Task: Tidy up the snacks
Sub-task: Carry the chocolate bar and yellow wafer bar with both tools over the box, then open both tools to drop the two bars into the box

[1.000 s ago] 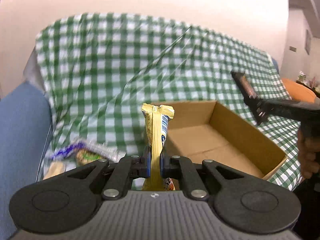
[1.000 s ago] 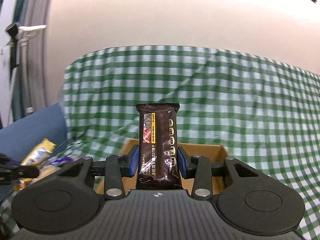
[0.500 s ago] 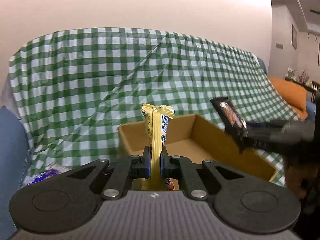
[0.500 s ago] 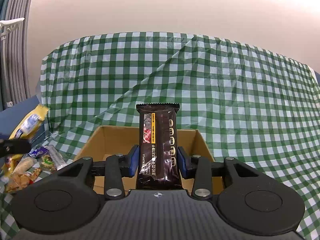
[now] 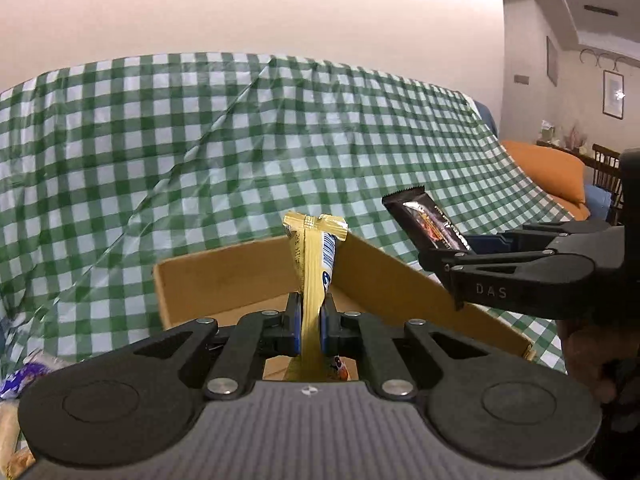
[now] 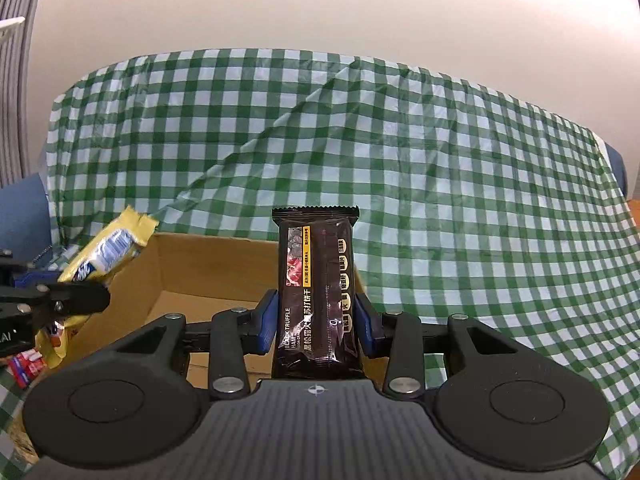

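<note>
With the cardboard box [image 6: 208, 268] apparently bare, the left gripper [image 5: 310, 316] pinches a yellow snack packet [image 5: 314, 264] above its near edge, the right gripper [image 6: 316, 322] clamps a dark cracker packet [image 6: 316, 288] over its right side, and more loose snacks [image 6: 26, 364] wait left of it.

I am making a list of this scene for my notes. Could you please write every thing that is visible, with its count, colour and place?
yellow snack pack: 1, yellow with blue and white print, upright between the left pads, in front of the box
dark snack pack: 1, dark brown, labelled black truffle, upright between the right pads
cardboard box: 1, brown, open top, on the checked cloth; what is visible of its inside is bare
checked cloth: 1, green and white, draped over the furniture
loose snacks: several, mixed colours, left of the box; count unclear
orange cushion: 1, orange, far right
left hand-held gripper: 1, black, blue pads, shut on the yellow pack
right hand-held gripper: 1, black, blue pads, shut on the dark pack
</note>
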`<state>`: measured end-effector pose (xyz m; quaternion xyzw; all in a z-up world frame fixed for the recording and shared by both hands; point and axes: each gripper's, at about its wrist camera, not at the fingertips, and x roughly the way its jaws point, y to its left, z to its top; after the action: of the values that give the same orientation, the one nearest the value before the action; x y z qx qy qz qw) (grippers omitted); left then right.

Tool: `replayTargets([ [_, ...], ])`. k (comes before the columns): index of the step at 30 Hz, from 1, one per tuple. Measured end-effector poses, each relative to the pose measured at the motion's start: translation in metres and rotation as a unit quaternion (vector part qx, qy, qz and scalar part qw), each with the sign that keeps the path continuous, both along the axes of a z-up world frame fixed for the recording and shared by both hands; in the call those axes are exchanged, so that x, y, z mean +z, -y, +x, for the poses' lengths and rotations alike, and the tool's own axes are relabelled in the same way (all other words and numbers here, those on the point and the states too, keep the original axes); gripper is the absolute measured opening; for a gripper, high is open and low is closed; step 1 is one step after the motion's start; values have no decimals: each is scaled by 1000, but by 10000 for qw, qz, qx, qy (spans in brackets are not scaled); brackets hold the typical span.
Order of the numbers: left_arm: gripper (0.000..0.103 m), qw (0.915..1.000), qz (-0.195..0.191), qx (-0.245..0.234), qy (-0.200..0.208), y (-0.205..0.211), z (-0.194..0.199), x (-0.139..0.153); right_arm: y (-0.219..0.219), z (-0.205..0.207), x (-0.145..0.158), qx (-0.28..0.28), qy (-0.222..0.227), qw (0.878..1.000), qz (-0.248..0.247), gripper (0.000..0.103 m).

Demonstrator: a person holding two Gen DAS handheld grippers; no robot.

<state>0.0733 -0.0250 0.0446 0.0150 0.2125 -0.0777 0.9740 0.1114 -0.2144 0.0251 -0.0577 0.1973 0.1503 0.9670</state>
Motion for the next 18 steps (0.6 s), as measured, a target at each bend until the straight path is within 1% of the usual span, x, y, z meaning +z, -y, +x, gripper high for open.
replayTargets([
  [3,9,10000,-1,15,-66,3,4,-3,3,2,-2,-113,-29,9999,7,41],
  [8,9,9996,-140,90,-222,-1,14,-6,-1,3,-4,-214,-75,9997,-35,41],
  [14,9,9983,-326,197,-443,-6,17,-9,-8,7,-5,-162,-60,9998,-123,41],
  [18,9,9976,-395,251,-506,-8,18,-10,-11,6,-5,-101,-24,9997,-221,41],
])
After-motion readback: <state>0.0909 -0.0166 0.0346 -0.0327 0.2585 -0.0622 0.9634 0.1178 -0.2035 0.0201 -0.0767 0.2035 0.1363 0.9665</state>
